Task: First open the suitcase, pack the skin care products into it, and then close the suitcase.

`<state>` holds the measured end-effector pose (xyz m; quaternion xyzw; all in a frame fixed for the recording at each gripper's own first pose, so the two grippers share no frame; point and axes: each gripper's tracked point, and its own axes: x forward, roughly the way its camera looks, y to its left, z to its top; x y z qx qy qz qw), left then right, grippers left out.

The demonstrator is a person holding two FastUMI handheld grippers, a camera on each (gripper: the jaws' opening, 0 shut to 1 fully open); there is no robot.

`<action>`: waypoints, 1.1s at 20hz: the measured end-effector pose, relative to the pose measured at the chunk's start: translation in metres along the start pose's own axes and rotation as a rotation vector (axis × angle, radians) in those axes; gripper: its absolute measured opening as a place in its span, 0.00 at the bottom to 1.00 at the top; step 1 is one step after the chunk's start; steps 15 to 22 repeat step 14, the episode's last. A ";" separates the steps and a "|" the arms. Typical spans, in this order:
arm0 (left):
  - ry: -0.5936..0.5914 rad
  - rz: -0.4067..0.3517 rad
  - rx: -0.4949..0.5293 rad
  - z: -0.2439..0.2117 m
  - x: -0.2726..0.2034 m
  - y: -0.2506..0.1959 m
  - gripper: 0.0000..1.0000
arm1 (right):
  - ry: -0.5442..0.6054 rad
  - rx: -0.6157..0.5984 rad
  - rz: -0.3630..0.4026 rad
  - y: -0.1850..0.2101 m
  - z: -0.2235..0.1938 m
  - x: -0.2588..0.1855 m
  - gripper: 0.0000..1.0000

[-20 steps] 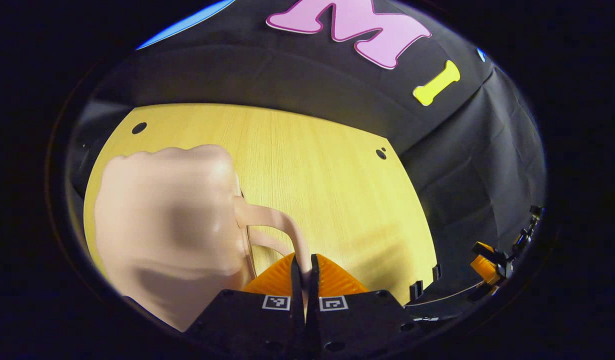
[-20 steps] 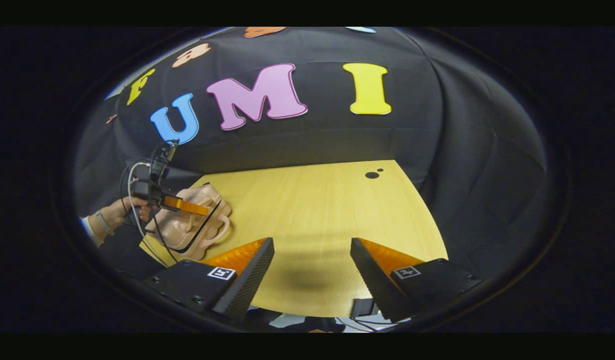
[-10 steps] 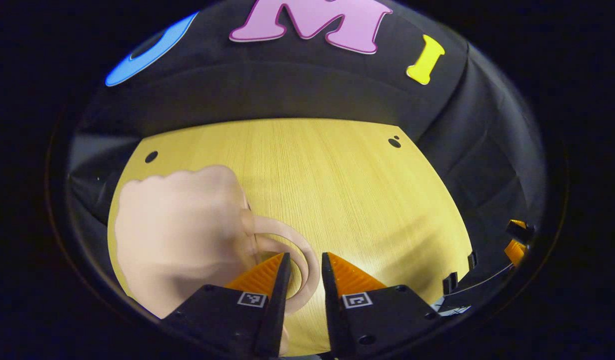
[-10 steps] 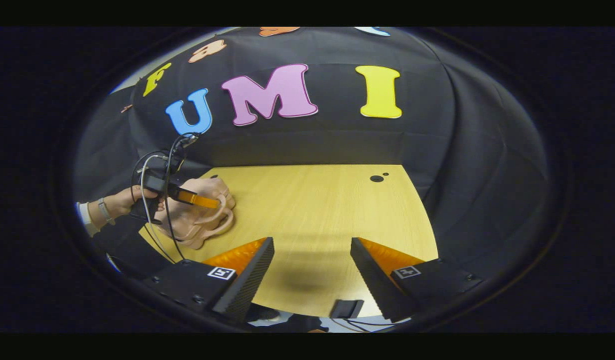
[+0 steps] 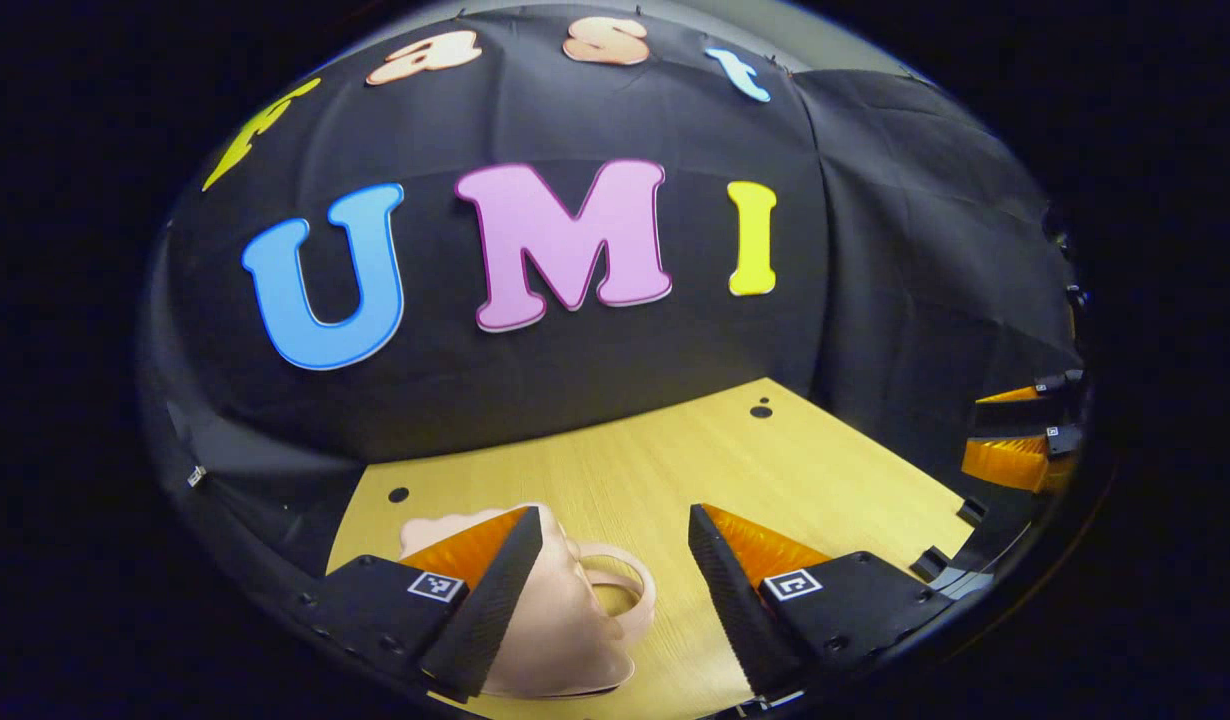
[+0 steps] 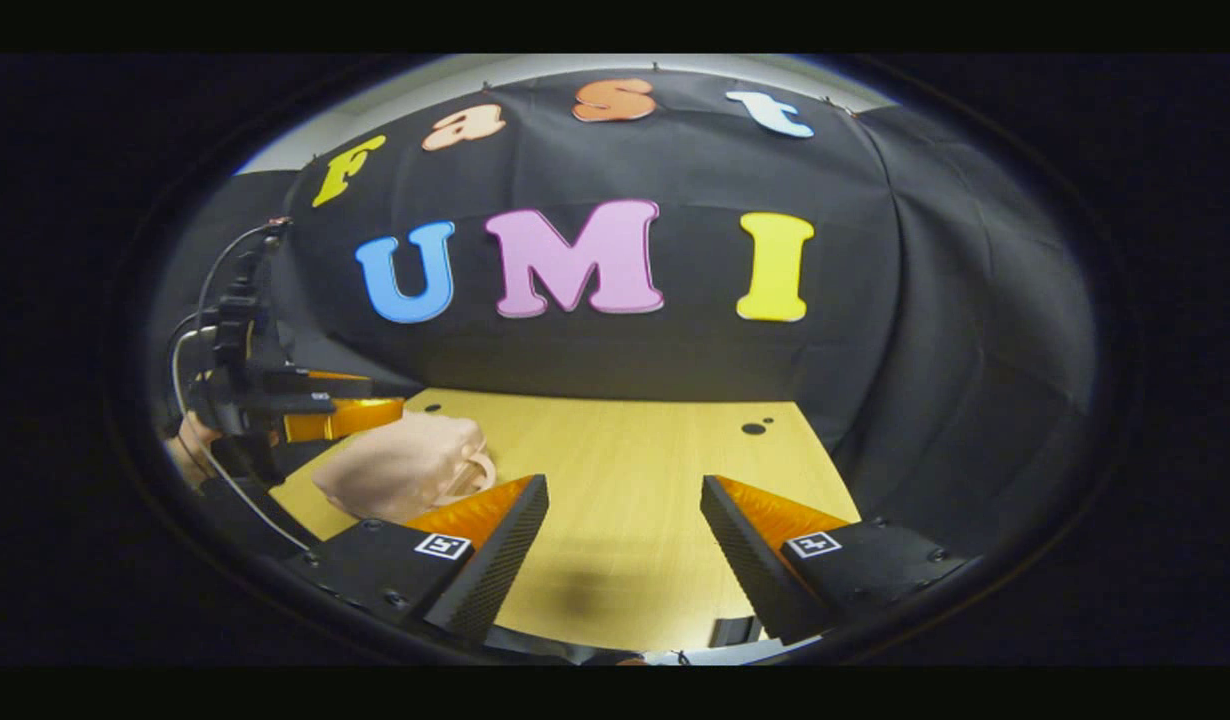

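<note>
The suitcase [image 6: 400,475] is a small, soft-looking pale pink case lying flat on the table [image 6: 625,500], near the table's left edge and not far from the back edge. In the right gripper view its long axis runs left to right, with the looped handle [image 5: 625,590] on the end that faces the table's middle. Its lid is closed.

From the suitcase's handle end rightward, bare wood runs to the table's right edge, where black cloth hangs just beyond.

The left gripper [image 5: 615,570] is spread wide with nothing between its fingers; the suitcase lies below and just ahead of it, partly behind one finger [image 5: 495,590], and contact cannot be judged. In the right gripper view it hangs above the suitcase's left end. The right gripper [image 6: 625,550] is also wide apart and empty, over bare table right of the suitcase.
</note>
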<state>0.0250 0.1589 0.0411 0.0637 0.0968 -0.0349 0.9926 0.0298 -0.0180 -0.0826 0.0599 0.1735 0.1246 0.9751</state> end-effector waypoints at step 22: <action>-0.339 0.186 -0.125 0.064 -0.105 0.056 0.95 | -0.419 -0.062 -0.067 0.057 0.126 -0.047 0.97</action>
